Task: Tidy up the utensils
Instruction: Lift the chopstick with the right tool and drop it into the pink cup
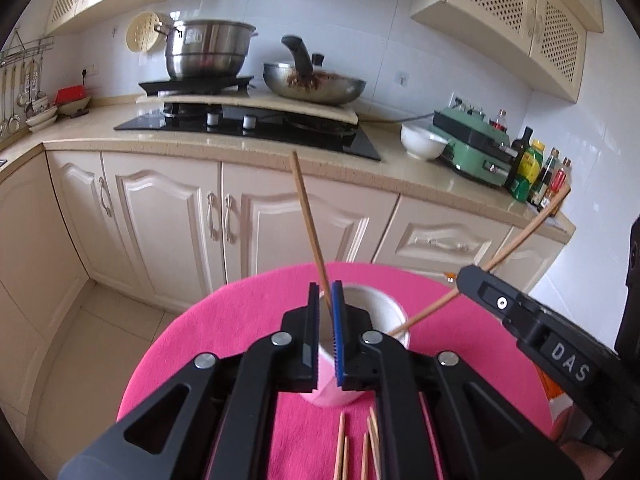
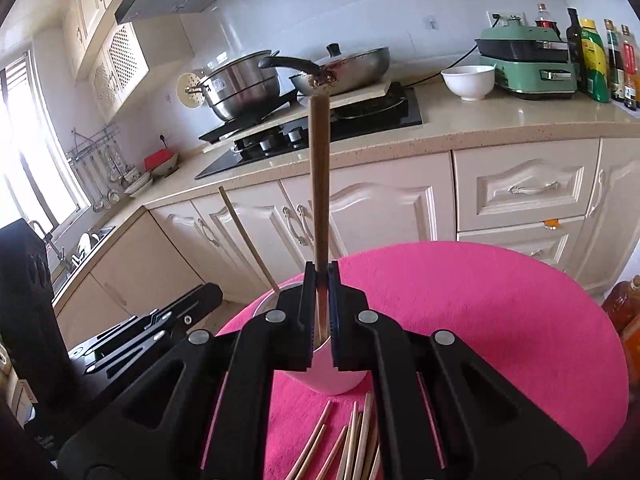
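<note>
Each gripper holds one chopstick over the white cup (image 1: 384, 312) on the pink table (image 1: 248, 320). The left gripper (image 1: 325, 292) pinches a stick (image 1: 308, 216) and the right gripper (image 2: 321, 276) pinches another stick (image 2: 320, 176), both with tips in the cup. Next, I think, they let go, then pick from the loose sticks (image 2: 352, 440) lying near the cup.

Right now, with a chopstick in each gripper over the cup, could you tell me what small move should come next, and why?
Probably open the right gripper to drop its chopstick. Its lower end already sits inside the cup, so it should fall in. The left gripper is shut on its own chopstick, also reaching into the cup, and could release after. More chopsticks wait on the pink cloth.
</note>
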Demonstrator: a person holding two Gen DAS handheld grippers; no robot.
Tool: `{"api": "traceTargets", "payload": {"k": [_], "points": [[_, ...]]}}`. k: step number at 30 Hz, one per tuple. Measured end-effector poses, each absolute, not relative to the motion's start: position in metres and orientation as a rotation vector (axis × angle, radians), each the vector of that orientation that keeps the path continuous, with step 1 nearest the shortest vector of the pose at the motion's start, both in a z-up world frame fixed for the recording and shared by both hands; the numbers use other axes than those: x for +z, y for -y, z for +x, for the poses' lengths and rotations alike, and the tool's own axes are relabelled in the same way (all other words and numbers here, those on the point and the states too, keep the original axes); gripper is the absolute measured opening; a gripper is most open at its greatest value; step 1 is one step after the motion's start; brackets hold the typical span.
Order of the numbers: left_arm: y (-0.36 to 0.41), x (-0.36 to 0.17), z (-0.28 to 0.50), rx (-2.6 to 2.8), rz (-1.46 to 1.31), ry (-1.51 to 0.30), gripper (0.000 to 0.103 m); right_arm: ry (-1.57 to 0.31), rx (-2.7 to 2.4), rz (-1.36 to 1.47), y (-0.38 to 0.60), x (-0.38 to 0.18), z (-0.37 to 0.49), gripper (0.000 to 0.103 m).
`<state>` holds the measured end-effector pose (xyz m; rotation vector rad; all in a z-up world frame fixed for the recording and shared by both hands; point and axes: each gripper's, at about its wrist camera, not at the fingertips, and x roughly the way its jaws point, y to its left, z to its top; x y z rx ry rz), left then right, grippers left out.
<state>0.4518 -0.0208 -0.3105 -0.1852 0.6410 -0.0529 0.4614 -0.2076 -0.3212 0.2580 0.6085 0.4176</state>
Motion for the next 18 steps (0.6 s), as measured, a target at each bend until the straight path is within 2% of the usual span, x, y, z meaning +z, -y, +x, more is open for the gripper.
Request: {"api": "traceTargets", "payload": {"k": [1, 2, 5, 7, 9, 18], "points": [[0.019, -0.312, 0.450, -0.052, -0.187, -0.659, 0.017, -0.620, 0.420, 0.258, 0.207, -0.322, 0.461, 0.007], [0.018, -0.313, 0.448, -0.051, -0.192, -0.678, 0.029, -0.629, 0.419, 0.262, 0.207, -0.323, 0.461, 0.007], [0.011, -0.318, 0.439, -0.052, -0.208, -0.732, 0.031, -0.643, 0.417, 0.273, 0.208, -0.322, 0.458, 0.011], [0.010, -0.323, 0.434, -0.052, -0.201, -0.772, 0.032, -0.634, 0.411, 0.266, 0.208, -0.318, 0.453, 0.021], [0.007, -0.330, 0.427, -0.059, -0.202, -0.816, 0.032, -0.606, 0.412, 0.251, 0.209, -0.310, 0.446, 0.054], [0.017, -0.381, 0.403, -0.145, -0.166, -1.073, 0.032, -0.562, 0.354, 0.187, 0.234, -0.291, 0.410, 0.055]]}}
